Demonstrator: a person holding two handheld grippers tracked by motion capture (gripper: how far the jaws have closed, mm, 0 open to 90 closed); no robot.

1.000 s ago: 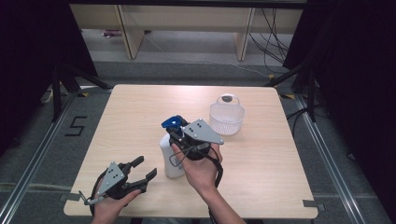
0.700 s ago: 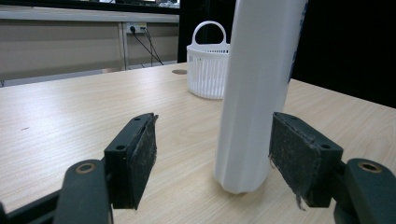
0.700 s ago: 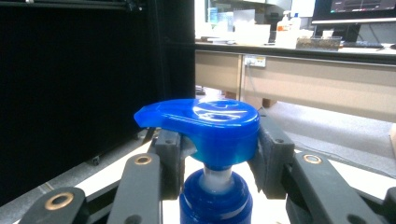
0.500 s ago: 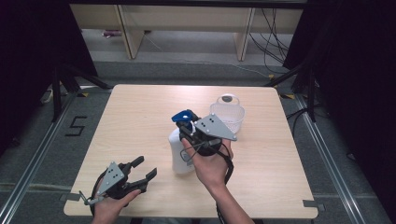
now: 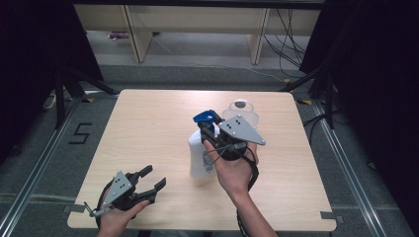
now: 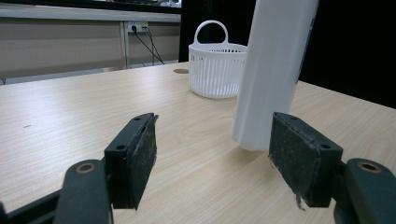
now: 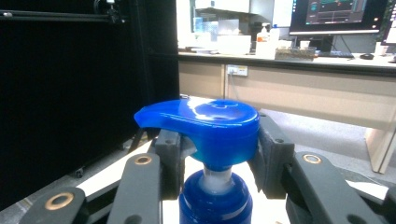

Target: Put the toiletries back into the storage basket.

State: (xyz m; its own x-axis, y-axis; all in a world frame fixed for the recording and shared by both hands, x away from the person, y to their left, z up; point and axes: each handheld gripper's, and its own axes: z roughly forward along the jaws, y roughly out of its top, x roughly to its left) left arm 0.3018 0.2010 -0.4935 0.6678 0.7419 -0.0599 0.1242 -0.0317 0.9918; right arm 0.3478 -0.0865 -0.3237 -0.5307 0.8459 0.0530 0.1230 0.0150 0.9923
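Note:
A white pump bottle (image 5: 199, 157) with a blue pump head (image 5: 207, 117) stands out near the table's middle. My right gripper (image 5: 213, 134) is shut on its neck just under the head. In the right gripper view the pads (image 7: 169, 156) flank the blue pump head (image 7: 205, 123). My left gripper (image 5: 149, 178) is open at the front left of the table with nothing in it. Past its jaws in the left gripper view, the white bottle (image 6: 273, 70) leans slightly, its base seemingly just off the wood.
A white slotted basket (image 5: 240, 112) with a handle stands just behind the bottle at the back right, and the basket (image 6: 215, 70) looks empty in the left gripper view. The wooden table (image 5: 143, 123) has bare room on its left half.
My right gripper has carried the bottle to the right and a little farther back, closer to the basket. The left gripper has stayed put and open.

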